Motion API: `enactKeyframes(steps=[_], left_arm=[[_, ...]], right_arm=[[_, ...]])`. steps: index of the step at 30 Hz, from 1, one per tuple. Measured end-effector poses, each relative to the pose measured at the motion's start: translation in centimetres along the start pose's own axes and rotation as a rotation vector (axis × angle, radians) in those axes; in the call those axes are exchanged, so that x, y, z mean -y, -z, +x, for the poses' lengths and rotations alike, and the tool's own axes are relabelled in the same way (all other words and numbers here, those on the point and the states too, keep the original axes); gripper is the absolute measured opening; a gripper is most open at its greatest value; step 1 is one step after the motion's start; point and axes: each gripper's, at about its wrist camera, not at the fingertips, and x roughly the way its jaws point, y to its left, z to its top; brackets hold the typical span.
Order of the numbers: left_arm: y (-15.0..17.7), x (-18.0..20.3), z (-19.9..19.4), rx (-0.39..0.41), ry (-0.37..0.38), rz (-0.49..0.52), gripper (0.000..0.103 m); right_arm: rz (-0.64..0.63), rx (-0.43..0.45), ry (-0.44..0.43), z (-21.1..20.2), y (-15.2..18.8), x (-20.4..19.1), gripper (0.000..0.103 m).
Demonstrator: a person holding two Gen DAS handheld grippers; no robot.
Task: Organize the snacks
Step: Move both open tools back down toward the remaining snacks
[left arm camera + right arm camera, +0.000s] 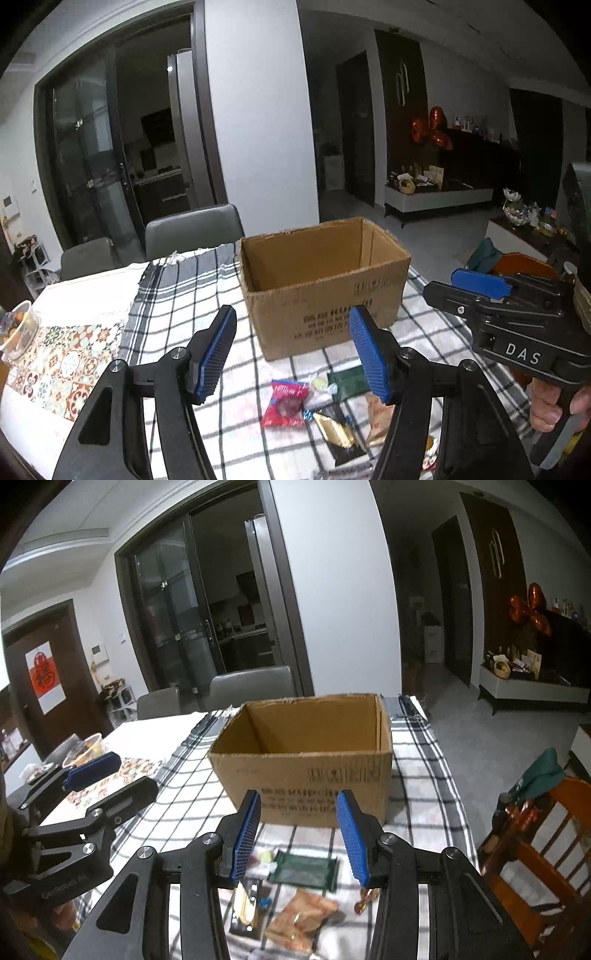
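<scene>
An open cardboard box (321,280) stands on the checked tablecloth; it shows in the right wrist view too (306,760), and no contents are visible in it. Loose snacks lie in front of it: a red packet (286,404), a dark green packet (347,380) (304,869), a gold-and-black packet (334,428), an orange-brown packet (301,921) and a small wrapped candy (365,899). My left gripper (295,352) is open and empty above the snacks. My right gripper (301,840) is open and empty above them, also visible at the right of the left wrist view (476,286).
A patterned runner (59,365) and a bowl of food (16,328) lie at the table's left. Grey chairs (192,229) stand behind the table. An orange wooden chair (535,845) with a green cloth stands at the right edge.
</scene>
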Motion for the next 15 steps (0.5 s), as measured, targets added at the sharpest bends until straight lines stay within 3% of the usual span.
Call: enactKeyframes(steps=[3,6,15], left_arm=[[1.1,0.0,-0.4,-0.015,0.009,-0.015,0.063],[2.5,0.1,-0.4,-0.032,0.024,-0.028,0.063],[7.2,0.7,0.6,-0.106,0.04,-0.038,0.063]], right_arm=[[0.004,-0.018,0.003,-0.1,1.2,-0.1,0.045],[0.02,-0.044,-0.005,0.0,2.6,-0.1,0.055],[0.038,-0.123,-0.009,1.2,6.1,-0.1,0.055]])
